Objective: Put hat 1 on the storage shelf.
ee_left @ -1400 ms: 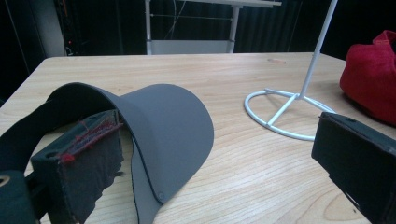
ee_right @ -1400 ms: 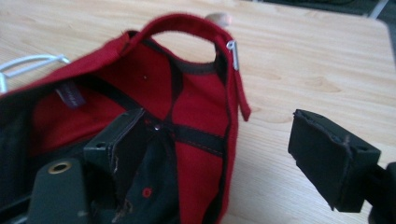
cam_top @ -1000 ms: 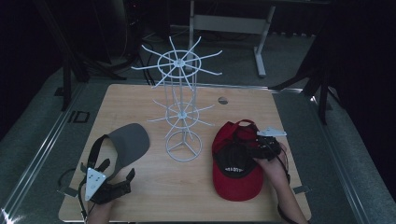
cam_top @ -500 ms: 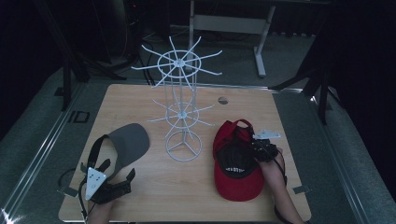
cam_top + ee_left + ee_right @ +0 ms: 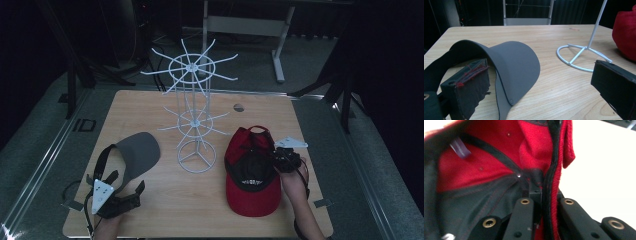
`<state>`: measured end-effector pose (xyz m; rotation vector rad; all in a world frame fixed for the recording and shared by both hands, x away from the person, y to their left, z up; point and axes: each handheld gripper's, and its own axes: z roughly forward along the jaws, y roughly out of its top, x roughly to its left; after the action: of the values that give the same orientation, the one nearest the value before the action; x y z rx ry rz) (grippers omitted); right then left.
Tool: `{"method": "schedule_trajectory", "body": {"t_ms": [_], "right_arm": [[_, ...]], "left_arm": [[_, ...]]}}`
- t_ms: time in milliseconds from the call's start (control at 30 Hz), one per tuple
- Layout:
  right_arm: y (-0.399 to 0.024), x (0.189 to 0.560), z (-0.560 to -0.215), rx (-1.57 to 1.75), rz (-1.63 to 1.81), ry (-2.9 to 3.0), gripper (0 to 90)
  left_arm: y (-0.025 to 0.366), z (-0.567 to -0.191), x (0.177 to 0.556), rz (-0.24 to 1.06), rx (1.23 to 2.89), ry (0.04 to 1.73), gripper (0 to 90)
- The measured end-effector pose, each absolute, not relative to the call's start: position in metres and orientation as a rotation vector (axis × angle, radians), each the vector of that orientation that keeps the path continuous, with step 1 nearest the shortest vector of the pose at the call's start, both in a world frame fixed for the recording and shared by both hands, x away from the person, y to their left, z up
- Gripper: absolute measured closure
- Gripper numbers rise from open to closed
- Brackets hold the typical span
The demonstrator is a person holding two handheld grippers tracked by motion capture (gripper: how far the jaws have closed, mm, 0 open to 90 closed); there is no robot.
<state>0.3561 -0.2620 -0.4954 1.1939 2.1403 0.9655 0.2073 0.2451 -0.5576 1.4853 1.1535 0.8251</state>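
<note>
1. Red cotton baseball cap (image 5: 252,182) lies upside down, lining up, on the light wooden tabletop (image 5: 150,107), at about 4 o'clock from the white wire hat stand (image 5: 194,112), brim toward the person.
2. Right gripper (image 5: 276,159) sits at the cap's 3 o'clock rim. Its jaws have just been closing; in the right gripper view they stand nearly together, pinching the red side wall and black sweatband (image 5: 549,195) between them.
3. Left gripper (image 5: 131,187) rests at 8 o'clock from the stand. Its jaws are spread wide with nothing pinched. The grey visor with black headband (image 5: 136,154) lies just ahead of it; in the left gripper view one jaw sits inside the headband loop, apart from the brim (image 5: 514,67).
4. Judged step: lifting the cap by its rim, probably toward a prong (image 5: 222,61) of the stand.
5. Risk: the grip takes one thin edge of soft fabric. The cap will likely hang and swing, and could slip out if only the sweatband is caught.
6. Risk: the stand looks light on its ring base (image 5: 197,156). A sagging brim or a sideways push at a prong could tip or slide it.
7. Risk: the right gripper's cable (image 5: 306,182) trails beside the cap and could snag it.
</note>
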Motion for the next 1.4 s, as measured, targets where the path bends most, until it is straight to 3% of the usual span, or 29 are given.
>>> {"method": "schedule_trajectory", "body": {"t_ms": [533, 1400], "right_arm": [[-0.264, 0.333, -0.438, 1.159, 1.090, 2.011, 86.6], [-0.276, 0.306, -0.376, 1.109, 1.258, 1.889, 86.5]], "left_arm": [[0.243, -0.555, 0.206, 0.832, 1.497, 1.162, 2.1], [0.205, -0.522, 0.194, 0.671, 1.544, 1.046, 2.1]]}}
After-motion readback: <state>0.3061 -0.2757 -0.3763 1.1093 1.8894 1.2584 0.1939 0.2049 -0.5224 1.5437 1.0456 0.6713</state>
